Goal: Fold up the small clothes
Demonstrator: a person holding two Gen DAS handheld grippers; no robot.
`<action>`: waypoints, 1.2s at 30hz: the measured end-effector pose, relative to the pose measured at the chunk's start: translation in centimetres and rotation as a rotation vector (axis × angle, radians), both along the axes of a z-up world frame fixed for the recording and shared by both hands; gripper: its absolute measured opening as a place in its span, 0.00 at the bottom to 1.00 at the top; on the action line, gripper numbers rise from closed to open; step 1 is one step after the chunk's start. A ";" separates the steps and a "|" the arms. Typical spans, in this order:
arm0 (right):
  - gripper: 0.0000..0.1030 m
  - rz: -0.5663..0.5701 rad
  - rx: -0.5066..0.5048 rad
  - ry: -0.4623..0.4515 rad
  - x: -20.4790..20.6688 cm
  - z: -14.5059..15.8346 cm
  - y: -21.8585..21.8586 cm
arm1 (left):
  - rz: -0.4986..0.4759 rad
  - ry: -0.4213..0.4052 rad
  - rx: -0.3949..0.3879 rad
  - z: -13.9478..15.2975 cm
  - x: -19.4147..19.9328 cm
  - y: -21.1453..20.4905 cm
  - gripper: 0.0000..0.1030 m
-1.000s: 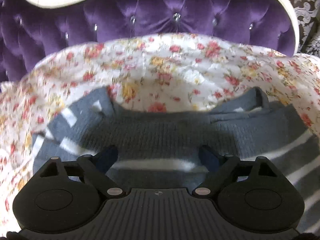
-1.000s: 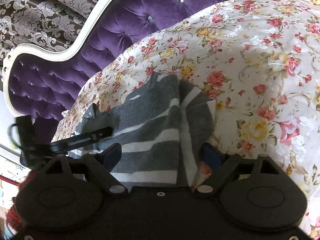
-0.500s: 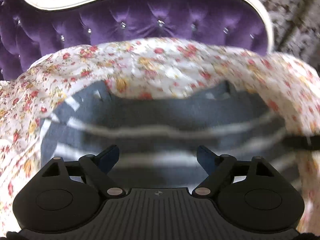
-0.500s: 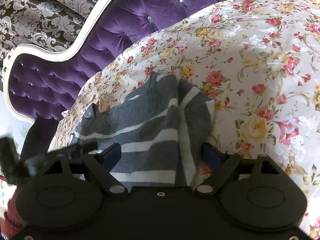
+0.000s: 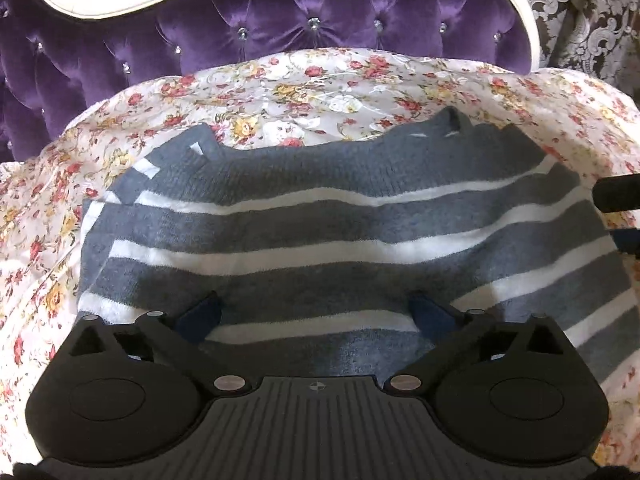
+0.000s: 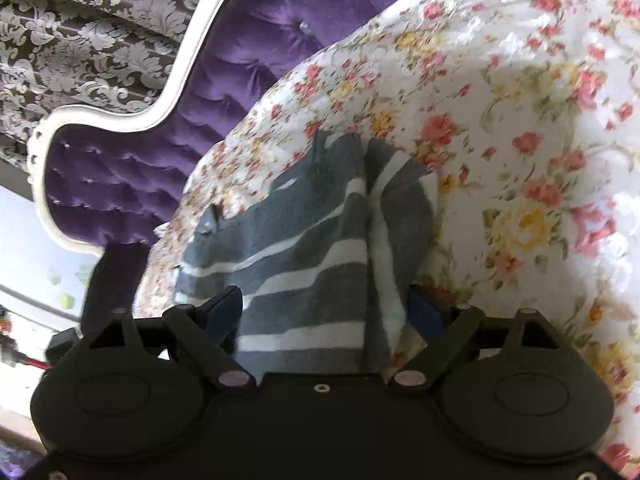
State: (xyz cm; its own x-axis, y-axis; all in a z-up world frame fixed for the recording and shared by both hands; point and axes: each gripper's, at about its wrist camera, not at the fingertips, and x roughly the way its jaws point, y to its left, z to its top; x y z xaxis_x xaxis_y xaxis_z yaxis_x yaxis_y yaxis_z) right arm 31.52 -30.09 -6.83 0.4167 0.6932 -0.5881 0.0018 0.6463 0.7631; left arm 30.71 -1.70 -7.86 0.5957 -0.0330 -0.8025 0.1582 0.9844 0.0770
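A small grey knit garment with white stripes lies spread on the floral sheet. My left gripper hovers over its near part. Its jaws are opening wide, the blue pads pinch nothing, and the knit lies flat below them. In the right wrist view the same garment has one side folded over along its right edge. My right gripper stands open above that edge, with cloth under the gap between its fingers and nothing gripped. One of its dark fingers pokes in at the right of the left wrist view.
A purple tufted headboard with a white frame rises behind the sheet. Patterned wallpaper lies beyond it. Floral sheet stretches to the right of the garment. A dark blurred shape sits at the garment's left side.
The left gripper has drawn back from the garment, so more stripes show, and its jaws stand wider. It has slid out of the right wrist view. The right gripper has barely moved.
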 end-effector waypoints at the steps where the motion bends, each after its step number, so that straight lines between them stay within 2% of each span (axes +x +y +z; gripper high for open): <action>1: 0.87 0.007 0.023 0.007 0.1 -0.2 0.1 | 0.002 -0.003 -0.002 0.0 0.0 0.0 1.00; 7: 0.89 0.033 0.112 0.004 0.9 -1.2 1.6 | -0.001 0.002 -0.012 0.0 0.1 0.3 1.00; 12: 1.00 0.030 0.103 -0.026 1.1 -0.9 3.2 | 0.002 -0.001 -0.013 0.0 0.2 0.2 1.00; 15: 1.00 0.010 0.077 -0.022 1.0 -0.7 3.6 | 0.003 -0.006 -0.013 -0.1 0.1 0.2 1.00; 20: 1.00 -0.031 0.123 0.001 1.0 -1.1 3.0 | 0.004 -0.004 -0.013 -0.1 0.1 0.2 1.00; 31: 1.00 -0.007 0.087 -0.023 0.8 -0.9 3.6 | -0.004 0.005 -0.011 0.2 0.3 0.2 1.00; 34: 1.00 0.000 0.083 -0.031 0.9 -0.9 3.7 | -0.019 0.001 -0.046 0.6 0.2 0.8 0.99; 36: 1.00 0.006 0.075 -0.037 0.8 -0.9 3.7 | 0.006 -0.018 -0.072 1.1 -0.3 1.5 0.99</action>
